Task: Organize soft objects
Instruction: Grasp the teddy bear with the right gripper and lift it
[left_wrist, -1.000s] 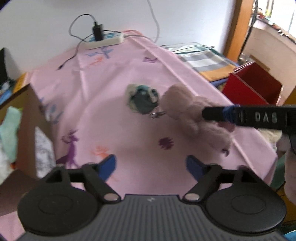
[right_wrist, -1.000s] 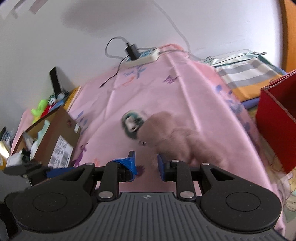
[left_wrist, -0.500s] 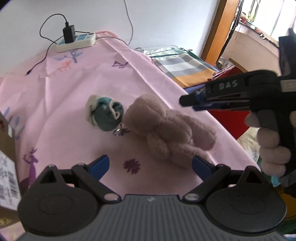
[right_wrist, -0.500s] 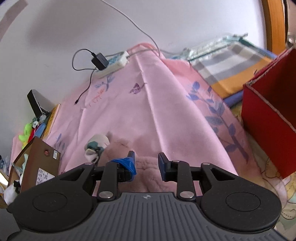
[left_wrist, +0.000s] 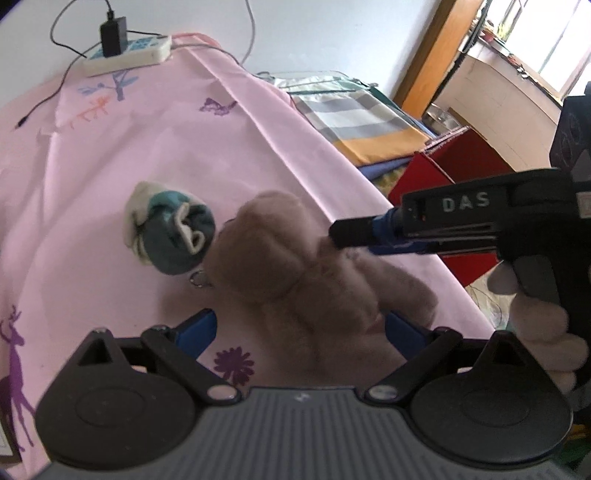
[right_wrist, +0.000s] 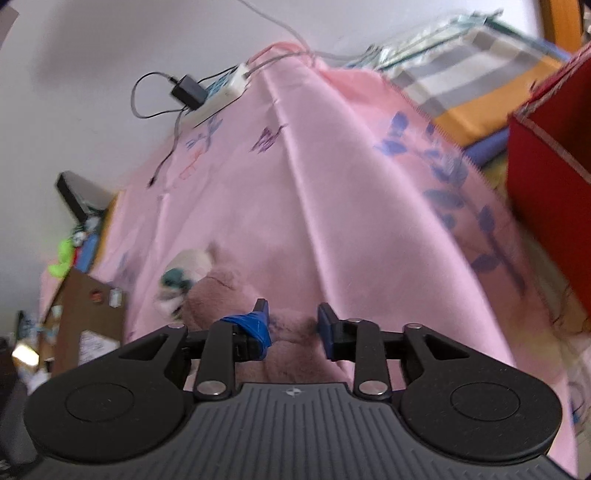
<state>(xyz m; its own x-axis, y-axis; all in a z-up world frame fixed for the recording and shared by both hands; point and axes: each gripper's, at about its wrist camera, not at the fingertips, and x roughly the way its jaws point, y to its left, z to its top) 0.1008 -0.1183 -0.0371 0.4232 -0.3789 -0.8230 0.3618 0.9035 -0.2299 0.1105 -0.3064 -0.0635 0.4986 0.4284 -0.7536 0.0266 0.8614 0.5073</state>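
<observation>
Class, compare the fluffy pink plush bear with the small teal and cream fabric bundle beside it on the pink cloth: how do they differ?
The fluffy pink plush bear is much larger than the small teal and cream fabric bundle. The bear is one dusty pink, the bundle two-toned. The bear sprawls with limbs out; the bundle is a compact ball. Both are soft and lie on the pink cloth.

Only thing I can actually read is "DAS" in pale capitals on the side of the right gripper (left_wrist: 334, 232). The sticker on the cardboard box (right_wrist: 88, 317) is too blurry.
</observation>
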